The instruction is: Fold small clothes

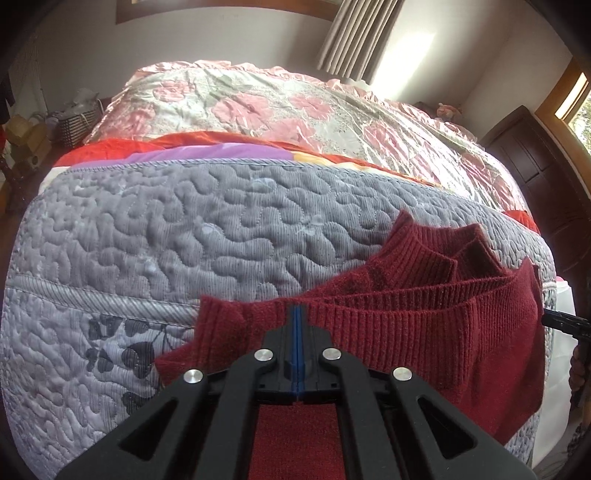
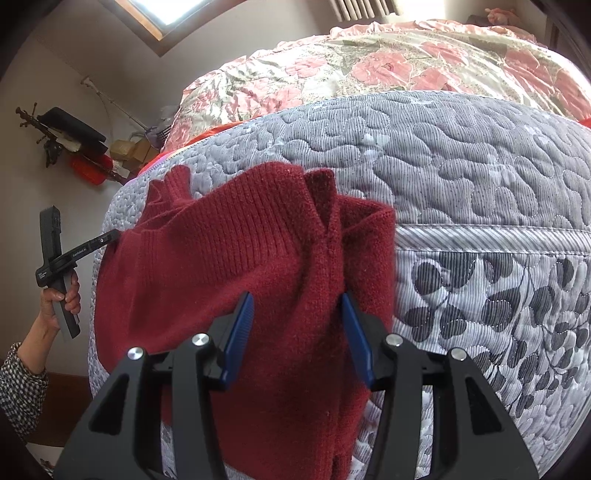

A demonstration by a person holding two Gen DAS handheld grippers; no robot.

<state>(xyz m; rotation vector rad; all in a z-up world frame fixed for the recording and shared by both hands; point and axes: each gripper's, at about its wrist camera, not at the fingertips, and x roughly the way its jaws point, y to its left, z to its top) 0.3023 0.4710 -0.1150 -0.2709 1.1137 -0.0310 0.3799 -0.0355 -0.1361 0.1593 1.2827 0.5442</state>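
Up close, lying rumpled on the grey quilted bedspread (image 1: 155,236) near the bed's edge: dark red knit sweater (image 2: 221,266), ribbed collar and cuffs bunched toward the far side, lower part hanging over the edge. Gripping the sweater's edge between blue pads pressed tightly together: left tool (image 1: 297,314), black frame filling the bottom of the left wrist view, red knit showing underneath it too. Hovering close over the sweater with blue pads (image 2: 242,332) standing wide apart, nothing caught between them: right tool (image 2: 299,299). Showing again at the left side of the right wrist view: the left tool's black body, its tip touching the sweater's ribbed hem, held by a hand (image 2: 61,295) coming out of a checked sleeve (image 2: 22,387). Spreading across the far half of the bed: shiny pink floral cover (image 1: 295,110). Hanging beyond it by the bright wall: beige curtain (image 1: 354,33).
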